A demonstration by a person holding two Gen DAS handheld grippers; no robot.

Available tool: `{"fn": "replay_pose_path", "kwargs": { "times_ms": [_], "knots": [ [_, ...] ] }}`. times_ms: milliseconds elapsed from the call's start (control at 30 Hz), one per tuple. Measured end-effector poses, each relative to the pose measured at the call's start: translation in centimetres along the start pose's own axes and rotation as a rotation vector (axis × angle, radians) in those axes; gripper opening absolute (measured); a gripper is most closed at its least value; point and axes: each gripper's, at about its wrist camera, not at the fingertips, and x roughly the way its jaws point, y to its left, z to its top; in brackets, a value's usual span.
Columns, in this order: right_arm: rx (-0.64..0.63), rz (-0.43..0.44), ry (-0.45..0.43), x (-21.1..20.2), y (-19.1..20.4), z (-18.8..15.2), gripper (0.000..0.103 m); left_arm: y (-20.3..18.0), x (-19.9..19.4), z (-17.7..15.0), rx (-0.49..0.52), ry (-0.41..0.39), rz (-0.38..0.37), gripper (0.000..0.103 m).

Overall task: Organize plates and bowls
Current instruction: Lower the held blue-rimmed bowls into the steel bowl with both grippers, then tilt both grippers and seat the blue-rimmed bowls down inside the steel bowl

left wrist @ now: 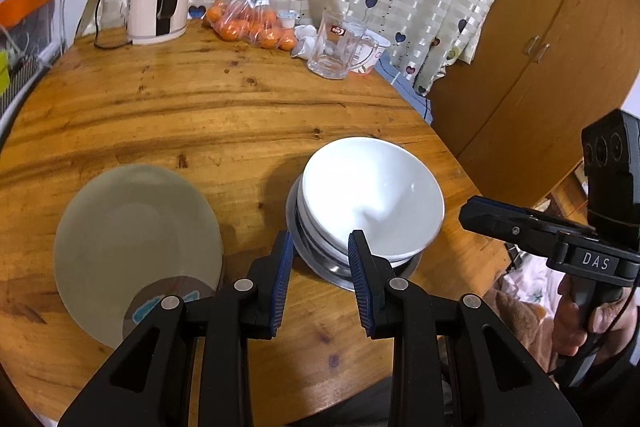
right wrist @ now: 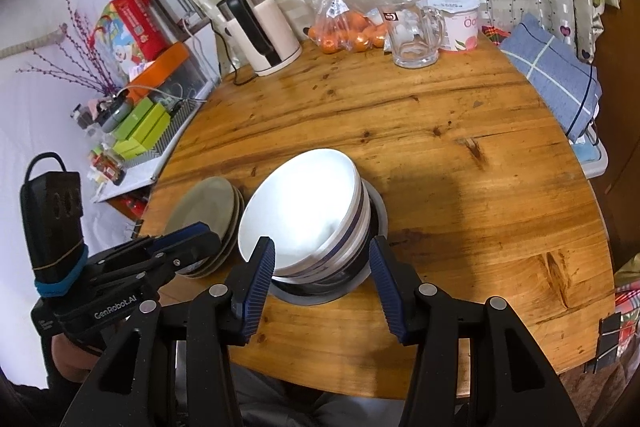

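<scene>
White bowls [right wrist: 304,211] sit stacked in a metal dish [left wrist: 320,259] beside grey plates [left wrist: 136,247] on the wooden table [left wrist: 224,115]; left gripper [left wrist: 320,247] and right gripper [right wrist: 322,255] hover spread, empty.

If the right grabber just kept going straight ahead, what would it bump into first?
Most likely the stack of white bowls in the metal dish: it sits right ahead of the open right gripper, though depth is hard to judge.

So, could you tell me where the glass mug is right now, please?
The glass mug stands at the far edge of the wooden table, between the bag of oranges and a white printed cup, well beyond the stacked bowls.
</scene>
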Motion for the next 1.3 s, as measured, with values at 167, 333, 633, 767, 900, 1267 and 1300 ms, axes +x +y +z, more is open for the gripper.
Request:
{"fn": "replay_pose_path", "kwargs": {
  "times_ms": [167,333,633,767,900,1267,1300],
  "knots": [
    [0.022,0.014,0.009,0.2,-0.7,0.0,0.039,1.2,0.4,-0.1,-0.047,0.01,-0.027,0.03],
    [0.064,0.018,0.018,0.7,-1.9,-0.1,0.03,2.2,1.0,-0.1,-0.095,0.025,-0.049,0.03],
    [0.156,0.044,0.065,2.5,-4.7,-0.5,0.023,3.3,2.9,-0.1,-0.133,0.075,-0.077,0.03],
    [0.193,0.069,0.095,3.6,-5.7,-0.7,0.02,3.8,3.9,-0.1,-0.158,0.1,-0.098,0.03],
    [0.221,0.101,0.114,4.5,-6.3,-0.8,0.018,4.2,4.5,-0.2,-0.176,0.114,-0.113,0.03],
    [0.256,0.149,0.129,5.2,-7.1,-0.5,0.009,4.2,5.8,0.2,-0.18,0.143,-0.142,0.028],
    [0.258,0.151,0.13,5.2,-7.1,-0.4,0.009,4.2,5.8,0.2,-0.183,0.143,-0.147,0.028]
  ]
}}
